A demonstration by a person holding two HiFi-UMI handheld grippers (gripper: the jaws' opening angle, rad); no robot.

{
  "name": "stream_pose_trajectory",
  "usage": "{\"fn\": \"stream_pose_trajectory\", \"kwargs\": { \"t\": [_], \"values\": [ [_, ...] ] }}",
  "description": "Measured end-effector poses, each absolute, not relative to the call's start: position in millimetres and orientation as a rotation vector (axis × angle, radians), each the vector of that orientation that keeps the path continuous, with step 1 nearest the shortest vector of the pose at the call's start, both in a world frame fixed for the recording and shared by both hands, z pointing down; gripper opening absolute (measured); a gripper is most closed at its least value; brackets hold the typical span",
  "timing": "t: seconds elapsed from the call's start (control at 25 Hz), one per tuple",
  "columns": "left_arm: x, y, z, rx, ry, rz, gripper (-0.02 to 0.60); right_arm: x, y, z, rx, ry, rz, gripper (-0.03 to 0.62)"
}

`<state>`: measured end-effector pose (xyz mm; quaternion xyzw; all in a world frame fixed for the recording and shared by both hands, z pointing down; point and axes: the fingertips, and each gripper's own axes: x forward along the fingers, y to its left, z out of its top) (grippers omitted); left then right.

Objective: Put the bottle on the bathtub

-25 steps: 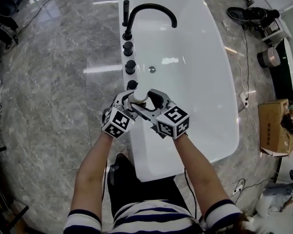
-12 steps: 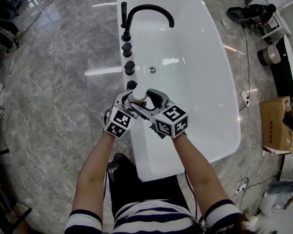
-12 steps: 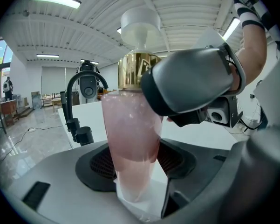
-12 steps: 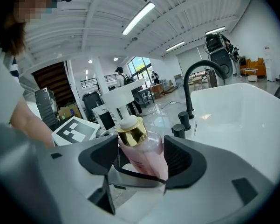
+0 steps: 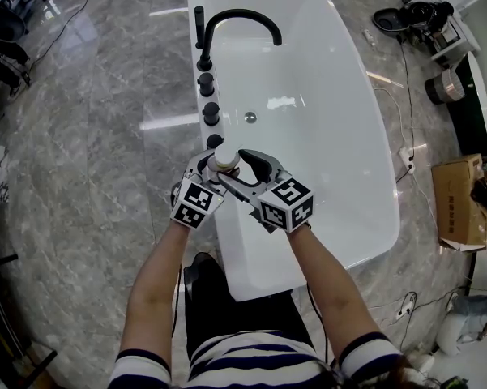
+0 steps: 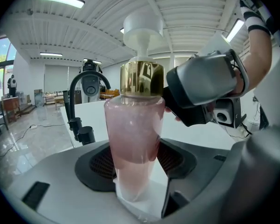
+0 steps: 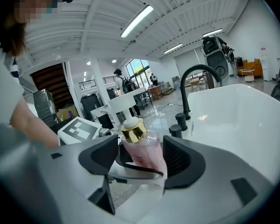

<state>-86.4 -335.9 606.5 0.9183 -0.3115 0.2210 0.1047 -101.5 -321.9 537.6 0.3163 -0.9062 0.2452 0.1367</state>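
Note:
A pump bottle (image 5: 225,159) with pink liquid, a gold collar and a white pump head stands upright over the left rim of the white bathtub (image 5: 340,160), just in front of the black knobs. My left gripper (image 5: 213,165) is shut on the bottle (image 6: 135,139) low on its body. My right gripper (image 5: 238,167) comes in from the right and is shut on the same bottle (image 7: 146,155), with its jaws crossing the left gripper's. The left gripper (image 6: 137,160) and the right gripper (image 7: 140,158) each show the bottle between their pads. The bottle's base is hidden.
A black arched faucet (image 5: 243,12) and a row of black knobs (image 5: 211,112) line the tub's left rim beyond the bottle. A drain (image 5: 250,117) lies in the basin. A cardboard box (image 5: 462,205), cables and black equipment (image 5: 409,16) lie on the marble floor at right.
The head view has shifted a little. Both grippers and the bottle stay at the same spot on the tub's left rim.

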Motion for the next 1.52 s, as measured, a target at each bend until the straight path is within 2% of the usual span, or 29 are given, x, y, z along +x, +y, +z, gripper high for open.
{"fn": "stream_pose_trajectory", "kwargs": {
  "t": [0.92,1.16,1.36,1.52],
  "values": [
    [-113.8,-321.9,582.5,2.58,-1.163,0.617,0.273,-53.7,-279.4,528.3,1.065,-2.611,0.833,0.307],
    [-131.5,-304.9,573.9,2.489,-1.246,0.503,0.273,-42.4,-266.9,532.3,1.115,-2.573,0.855,0.304],
    [-144.8,-279.7,564.8,2.402,-1.296,0.364,0.273,-35.2,-259.0,535.1,1.17,-2.537,0.849,0.224],
    [-147.7,-262.3,548.2,2.354,-1.312,0.241,0.272,-32.2,-252.2,533.6,1.187,-2.54,0.887,0.212]
  ]
}}
